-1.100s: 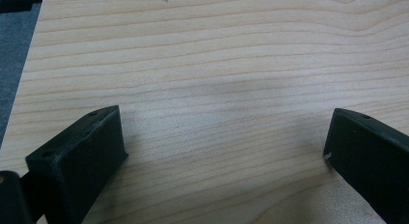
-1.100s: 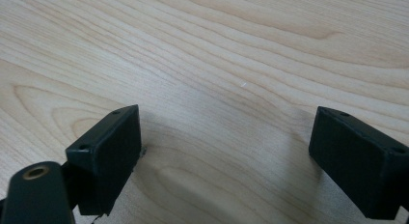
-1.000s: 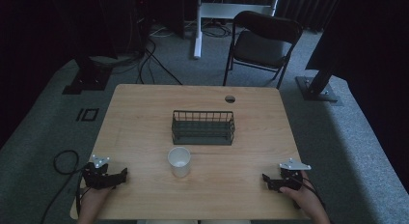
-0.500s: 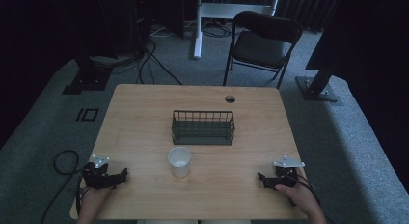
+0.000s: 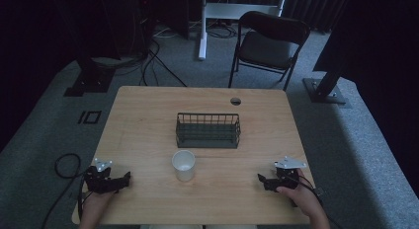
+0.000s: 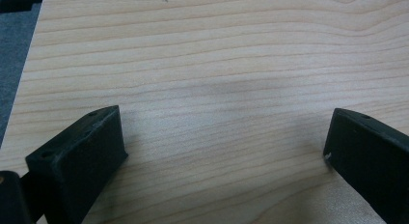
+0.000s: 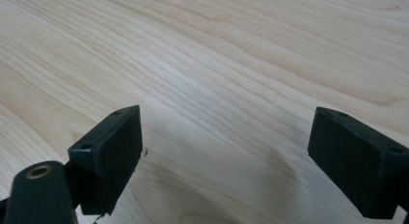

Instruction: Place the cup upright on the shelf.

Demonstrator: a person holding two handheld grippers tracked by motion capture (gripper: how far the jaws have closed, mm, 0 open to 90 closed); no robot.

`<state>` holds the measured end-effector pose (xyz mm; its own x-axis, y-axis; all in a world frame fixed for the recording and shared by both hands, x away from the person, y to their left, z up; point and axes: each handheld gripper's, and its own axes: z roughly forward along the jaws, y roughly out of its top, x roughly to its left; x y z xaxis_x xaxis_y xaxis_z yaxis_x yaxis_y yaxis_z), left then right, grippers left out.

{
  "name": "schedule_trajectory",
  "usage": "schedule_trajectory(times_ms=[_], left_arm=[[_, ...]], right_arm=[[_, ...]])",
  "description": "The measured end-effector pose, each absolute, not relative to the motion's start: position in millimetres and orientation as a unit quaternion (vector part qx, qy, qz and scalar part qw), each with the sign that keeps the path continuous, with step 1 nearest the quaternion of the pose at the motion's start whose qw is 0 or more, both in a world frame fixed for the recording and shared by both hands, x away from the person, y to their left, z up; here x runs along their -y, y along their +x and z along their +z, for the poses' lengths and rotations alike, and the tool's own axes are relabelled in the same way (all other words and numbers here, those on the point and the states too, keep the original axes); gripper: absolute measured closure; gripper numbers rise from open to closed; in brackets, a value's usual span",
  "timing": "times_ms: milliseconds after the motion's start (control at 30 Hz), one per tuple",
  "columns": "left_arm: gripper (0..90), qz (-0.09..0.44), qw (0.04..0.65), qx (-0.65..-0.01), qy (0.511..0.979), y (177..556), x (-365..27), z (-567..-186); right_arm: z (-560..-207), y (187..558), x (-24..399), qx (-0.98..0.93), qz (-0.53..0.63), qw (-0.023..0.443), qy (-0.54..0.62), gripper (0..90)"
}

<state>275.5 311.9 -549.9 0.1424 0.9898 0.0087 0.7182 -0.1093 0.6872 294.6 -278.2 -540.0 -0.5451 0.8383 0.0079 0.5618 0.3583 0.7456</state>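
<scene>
The left gripper [image 5: 123, 178] rested at the near left corner of the wooden table [image 5: 148, 120], held by the person's left hand [image 5: 96, 202], and its 2 black jaws stood wide apart with nothing but bare wood grain between them, as the left gripper view [image 6: 224, 142] showed. The right gripper [image 5: 262, 179] sat low over the near right part of the table in the person's right hand [image 5: 301, 197], pointing toward the middle; in the right gripper view [image 7: 224, 151] its 2 jaws were likewise spread wide and held nothing. A white paper cup [image 5: 183, 165] stood upright between the 2 grippers, well apart from each, a little nearer the left one. Just behind the cup, near but not touching, stood a dark wire basket [image 5: 208, 131] at the middle of the table. A folding chair [image 5: 269, 44] stood on the grey carpet beyond the far edge.
</scene>
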Motion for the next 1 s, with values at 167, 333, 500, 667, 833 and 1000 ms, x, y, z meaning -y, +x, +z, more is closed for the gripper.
schedule_trajectory(times_ms=[167,333,500,667,833,1000], left_arm=[[0.9,0.245,0.277,-0.607,0.703,275.5,-311.9,-549.8],[0.9,0.245,0.277,-0.607,0.703,275.5,-312.0,-549.8],[0.9,0.245,0.277,-0.607,0.703,275.5,-311.9,-549.9],[0.9,0.245,0.277,-0.607,0.703,275.5,-311.9,-549.8],[0.9,0.245,0.277,-0.607,0.703,275.5,-311.9,-549.9],[0.9,0.245,0.277,-0.607,0.703,275.5,-311.9,-549.9]], right_arm=[[-537.6,296.4,270.1,-0.802,0.366,0.194,0.43,11.8],[-534.4,297.9,263.7,-0.802,0.376,0.191,0.424,11.8],[-530.8,300.6,253.8,-0.804,0.383,0.19,0.413,11.8],[-528.2,302.7,243.0,-0.81,0.387,0.188,0.4,11.8],[-527.9,304.4,231.2,-0.815,0.391,0.182,0.388,11.8],[-530.2,305.9,220.9,-0.818,0.398,0.174,0.378,11.8]])
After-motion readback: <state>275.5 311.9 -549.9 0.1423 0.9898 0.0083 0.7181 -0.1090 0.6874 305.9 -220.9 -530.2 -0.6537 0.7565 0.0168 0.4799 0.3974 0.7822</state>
